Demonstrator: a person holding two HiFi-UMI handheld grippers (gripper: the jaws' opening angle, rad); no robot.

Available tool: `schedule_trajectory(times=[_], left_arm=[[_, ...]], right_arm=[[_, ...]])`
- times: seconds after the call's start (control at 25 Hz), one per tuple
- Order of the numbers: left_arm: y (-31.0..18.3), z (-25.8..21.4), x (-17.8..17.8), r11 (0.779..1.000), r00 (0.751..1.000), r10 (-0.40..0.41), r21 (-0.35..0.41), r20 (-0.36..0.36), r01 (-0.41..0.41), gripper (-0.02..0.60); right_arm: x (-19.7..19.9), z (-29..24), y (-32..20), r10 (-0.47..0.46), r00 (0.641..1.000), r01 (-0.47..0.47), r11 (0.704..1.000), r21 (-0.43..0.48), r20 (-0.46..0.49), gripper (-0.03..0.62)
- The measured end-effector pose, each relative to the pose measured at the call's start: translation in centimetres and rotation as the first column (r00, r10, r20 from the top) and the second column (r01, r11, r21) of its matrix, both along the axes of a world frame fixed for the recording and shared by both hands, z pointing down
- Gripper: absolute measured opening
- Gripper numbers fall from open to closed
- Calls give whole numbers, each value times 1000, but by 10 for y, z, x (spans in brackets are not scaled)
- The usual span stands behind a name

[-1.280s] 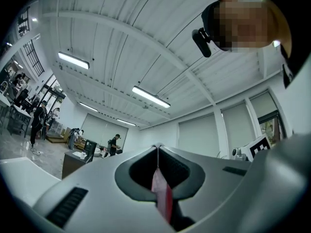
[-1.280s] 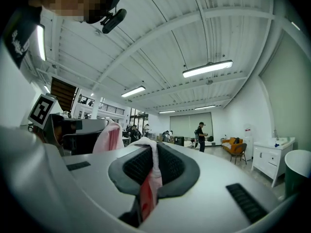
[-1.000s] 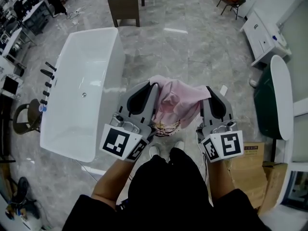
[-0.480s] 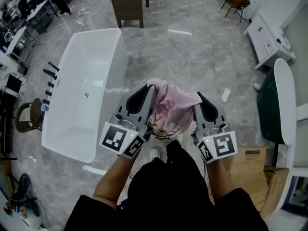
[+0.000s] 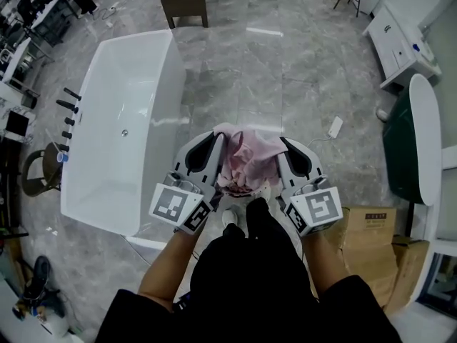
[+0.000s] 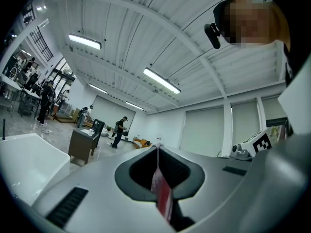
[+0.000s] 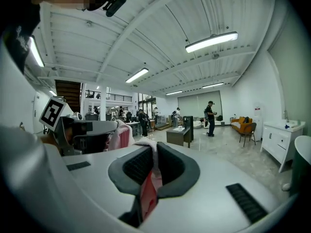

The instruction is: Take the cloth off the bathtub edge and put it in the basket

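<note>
Hanging up between the two tools, the pink cloth [image 5: 246, 156] is well off the white bathtub [image 5: 173, 84], which lies away at ten o'clock across the grey marble floor [image 5: 285, 70]. The left gripper [image 5: 216, 140] has the cloth's nine o'clock edge and the right gripper [image 5: 283, 145] its three o'clock edge, both tilted inward so the fabric bunches in the gap between them.

In the left gripper view the tongs are pressed together on a thin fold of cloth [image 6: 164, 198], pink-red against the dark pads. Same story in the right gripper view: tongs clamped tight on a strip of cloth [image 7: 148, 191], and at nine o'clock more of the pink fabric [image 7: 119, 135] drapes over the other tool.

Directly below the cloth, at six o'clock, a white shoe [image 5: 228, 220] of the person pokes out. What sits under the fabric is hidden, so the basket cannot be made out. Cardboard boxes [image 5: 368, 234] stack up at four o'clock, and a white cabinet [image 5: 403, 41] stands at two o'clock.
</note>
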State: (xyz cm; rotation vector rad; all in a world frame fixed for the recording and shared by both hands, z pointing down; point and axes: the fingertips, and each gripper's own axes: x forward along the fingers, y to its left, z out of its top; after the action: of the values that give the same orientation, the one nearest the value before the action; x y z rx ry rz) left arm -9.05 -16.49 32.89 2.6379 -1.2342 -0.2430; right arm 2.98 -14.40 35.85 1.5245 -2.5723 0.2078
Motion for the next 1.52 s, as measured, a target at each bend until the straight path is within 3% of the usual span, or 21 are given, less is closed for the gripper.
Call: schedule_trajectory(times=[0.24, 0.48, 0.8, 1.04, 1.52], left_arm=[[-7, 36, 9, 997, 1000, 13, -79, 14, -12, 18], [-13, 85, 19, 987, 996, 16, -162, 84, -2, 18], [-17, 141, 23, 969, 991, 4, -245, 132, 29, 18], [-24, 186, 25, 936, 986, -23, -343, 164, 79, 18], [-35, 284, 21, 869, 955, -21, -467, 297, 164, 18]], right_arm=[[5, 35, -10, -3, 999, 0, 998, -68, -39, 35], [14, 88, -16, -27, 994, 9, 987, -163, -110, 35], [22, 138, -27, -47, 994, 21, 970, -244, -104, 35], [29, 182, -43, -26, 988, -20, 952, -304, -149, 35], [22, 288, -60, -111, 974, 12, 897, -443, -199, 35]])
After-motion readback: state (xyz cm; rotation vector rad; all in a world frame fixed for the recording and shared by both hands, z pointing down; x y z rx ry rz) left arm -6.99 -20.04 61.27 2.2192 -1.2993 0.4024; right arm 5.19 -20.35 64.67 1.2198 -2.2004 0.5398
